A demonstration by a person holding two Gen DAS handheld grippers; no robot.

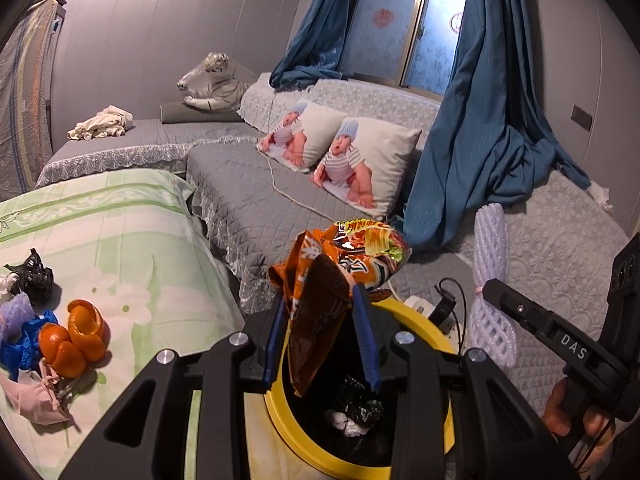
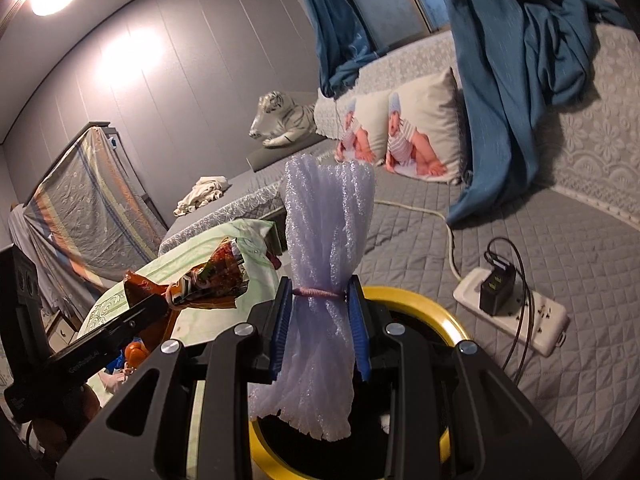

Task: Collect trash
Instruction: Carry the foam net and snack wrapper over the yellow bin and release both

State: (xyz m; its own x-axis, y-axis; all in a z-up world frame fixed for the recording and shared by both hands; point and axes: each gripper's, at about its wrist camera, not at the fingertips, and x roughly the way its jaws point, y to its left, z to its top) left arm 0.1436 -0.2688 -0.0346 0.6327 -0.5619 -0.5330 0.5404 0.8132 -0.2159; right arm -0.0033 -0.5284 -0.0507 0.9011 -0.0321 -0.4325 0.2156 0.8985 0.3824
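Left tongs (image 1: 322,320): blue pads clamped on an orange noodle wrapper (image 1: 340,276), held upright above the open mouth of the bin.

Right tongs (image 2: 320,320): blue pads clamped on a pale lilac foam net sleeve (image 2: 324,264), gripped at the pink band tied round its middle; upper end fanned upward, lower end hanging over the bin.

Yellow-rimmed bin (image 1: 424,320): round, dark inside, directly under both tongs. Contents visible in the left wrist view: crumpled black bag (image 1: 356,400) and a wad of white paper (image 1: 346,424) at the bottom.

Surface covered with green floral cloth (image 1: 132,240), left of the bin. On it, grouped near its left edge:
- orange peel pieces (image 1: 74,338), two or three, touching one another
- black crumpled bag (image 1: 34,278), beyond the peel
- blue plastic scrap (image 1: 20,340), just beside the peel
- lilac foam piece (image 1: 16,312), between the black bag and the blue scrap
- pink cloth pouch (image 1: 34,394), nearest the camera

Grey quilted bedding (image 2: 540,248) behind and right of the bin. On it: white power strip (image 2: 516,316) with black charger (image 2: 496,286) plugged in, well apart from the bin; two baby-print pillows (image 1: 360,160) side by side against the backrest; blue curtain (image 1: 472,120) draped down onto the bedding; plush white tiger (image 1: 212,84) farther back.
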